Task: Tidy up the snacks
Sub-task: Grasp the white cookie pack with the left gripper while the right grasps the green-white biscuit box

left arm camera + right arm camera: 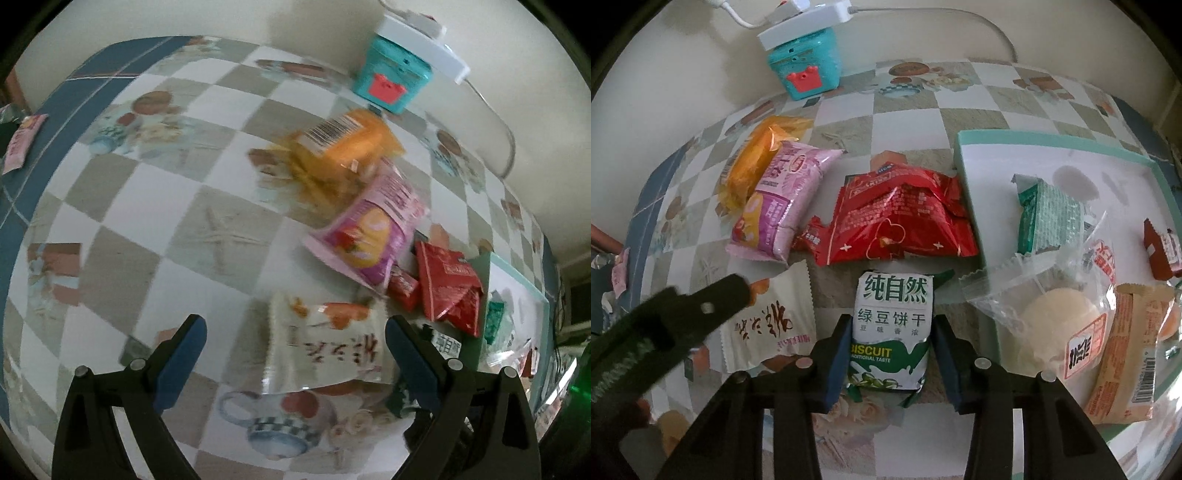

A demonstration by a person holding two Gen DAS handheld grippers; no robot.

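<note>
My right gripper [891,330] has its jaws around a green-and-white biscuit pack [891,332] that lies on the table; the blue pads sit close at both its sides. My left gripper [295,332] is open above a white snack pack [327,347], also seen in the right wrist view [768,325]. Loose on the table lie an orange pack [753,162], a pink pack [783,206] and red packs [901,221]. A mint-rimmed white tray [971,184] at right holds a green pack [1049,218], a clear-wrapped round cake [1052,325] and an orange-brown pack [1123,354].
A teal box with a red crown [809,70] stands at the back by the wall, with a white power strip [805,26] and cable on it. A small pink packet [22,142] lies at the table's far left edge. The tablecloth is checkered.
</note>
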